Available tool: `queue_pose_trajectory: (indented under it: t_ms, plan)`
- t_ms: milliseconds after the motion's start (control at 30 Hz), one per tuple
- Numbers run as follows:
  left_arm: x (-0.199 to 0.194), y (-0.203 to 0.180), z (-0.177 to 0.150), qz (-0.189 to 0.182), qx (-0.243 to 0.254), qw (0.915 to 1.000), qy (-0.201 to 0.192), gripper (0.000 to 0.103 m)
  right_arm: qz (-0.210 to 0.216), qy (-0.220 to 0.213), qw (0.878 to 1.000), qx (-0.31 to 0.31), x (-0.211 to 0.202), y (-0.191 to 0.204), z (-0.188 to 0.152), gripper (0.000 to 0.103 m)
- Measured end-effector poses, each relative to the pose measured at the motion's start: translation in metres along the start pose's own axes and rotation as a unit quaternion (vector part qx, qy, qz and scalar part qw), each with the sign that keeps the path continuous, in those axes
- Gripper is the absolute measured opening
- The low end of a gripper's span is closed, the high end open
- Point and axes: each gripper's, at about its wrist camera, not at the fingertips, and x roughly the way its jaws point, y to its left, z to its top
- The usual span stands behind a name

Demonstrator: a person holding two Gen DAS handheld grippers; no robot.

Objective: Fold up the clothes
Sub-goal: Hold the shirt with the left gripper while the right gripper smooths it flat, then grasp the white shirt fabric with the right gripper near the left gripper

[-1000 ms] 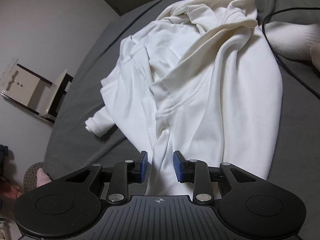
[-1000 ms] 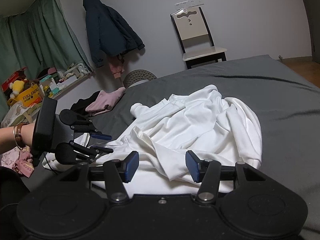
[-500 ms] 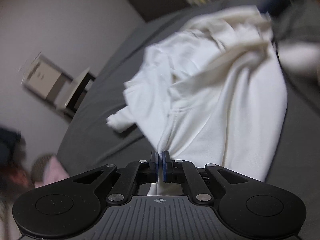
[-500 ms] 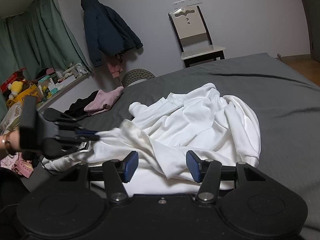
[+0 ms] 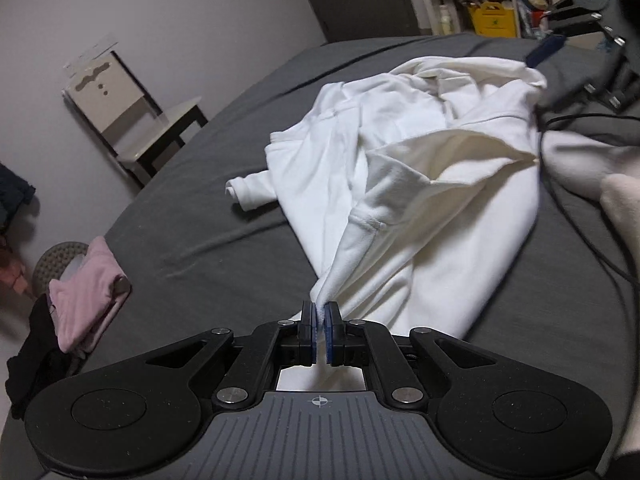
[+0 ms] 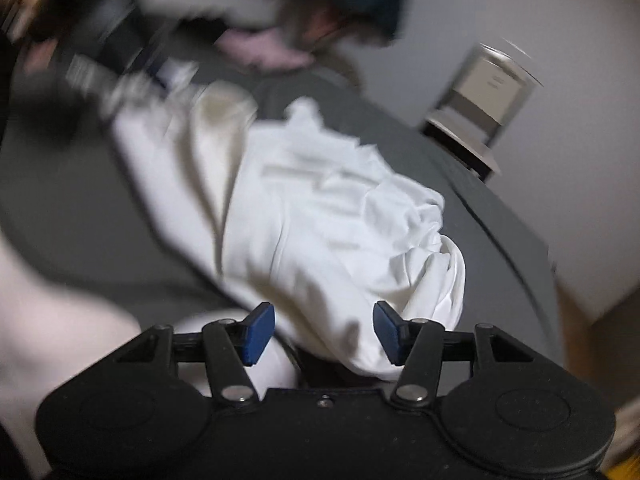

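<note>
One grey bed point(image 5: 224, 152) fills most of both views, its sheet creased near the left edge. White sweatshirt point(image 5: 420, 184) lies crumpled across the middle of the bed, one cuffed sleeve point(image 5: 248, 192) poking out flat toward the wall side. Part of the garment rises off the sheet in a taut ridge running toward the near edge.

White-backed chair point(image 5: 120, 100) stands against the wall beyond the far side of the bed. Pink folded garment point(image 5: 86, 296) sits at the bed's left edge, touching a black garment point(image 5: 36, 356) that hangs over that edge.

Left hand-held gripper point(image 5: 319, 334): blue pads pressed together, clenched on a pinch of the white sweatshirt's fabric, which stretches up from the bed into the jaws. More white cloth shows under the gripper body.

Right hand-held gripper point(image 6: 323, 332): blue pads spread wide, released, nothing between them; it hovers over the near end of the white sweatshirt point(image 6: 328, 232). Right wrist view is heavily motion-blurred, so the background detail is unreadable. From the left wrist view this gripper point(image 5: 550, 50) shows at the far right side of the bed, just beside the garment's far corner; contact cannot be told.

Black cable point(image 5: 576, 208) trails over the sheet along the right side of the bed.
</note>
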Motion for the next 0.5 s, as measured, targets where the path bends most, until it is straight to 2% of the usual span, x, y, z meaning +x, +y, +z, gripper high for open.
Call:
queue_pose_trajectory:
  t_ms: [100,133,167,200,233,267,300,333,367,400,433,500]
  plan:
    - [0.014,0.005,0.006,0.017,-0.032,0.9993,-0.002,0.004,-0.058,-0.011,0.993,-0.103,0.013,0.017,0.000,0.052]
    - [0.018,0.006,0.008,0.023,-0.039,0.9990,-0.003,0.004,-0.060,-0.005,0.989,-0.135,0.019,0.020,0.000,0.052]
    - [0.022,0.007,0.010,0.028,-0.045,0.9986,-0.003,0.004,-0.053,0.006,0.985,-0.165,0.027,0.022,0.000,0.044]
    - [0.026,0.007,0.013,0.033,-0.051,0.9981,-0.003,0.004,-0.047,0.017,0.979,-0.196,0.035,0.024,0.000,0.030]
    - [0.029,0.007,0.014,0.037,-0.055,0.9978,-0.002,0.004,-0.045,0.020,0.976,-0.211,0.041,0.023,0.002,0.022]
    - [0.033,0.007,0.016,0.039,-0.059,0.9975,0.001,0.004,-0.045,0.019,0.974,-0.220,0.045,0.020,0.004,0.018]
    - [0.036,0.007,0.017,0.039,-0.063,0.9972,0.005,0.004,-0.042,0.010,0.980,-0.195,0.046,0.011,0.010,0.018]
    - [0.039,0.007,0.017,0.039,-0.066,0.9971,0.008,0.004,-0.032,0.000,0.989,-0.141,0.046,-0.005,0.016,0.019]
    - [0.040,0.006,0.017,0.038,-0.066,0.9970,0.011,0.004,-0.012,-0.004,0.998,-0.062,0.048,-0.026,0.020,0.019]
    - [0.041,0.004,0.016,0.037,-0.064,0.9972,0.014,0.004,0.010,-0.004,1.000,0.026,0.051,-0.049,0.025,0.020]
    - [0.042,0.002,0.015,0.035,-0.062,0.9973,0.017,0.004,0.019,-0.002,0.995,0.100,0.055,-0.069,0.025,0.020]
    - [0.044,-0.001,0.014,0.033,-0.058,0.9975,0.022,0.004,0.024,0.009,0.985,0.169,0.064,-0.092,0.020,0.027]
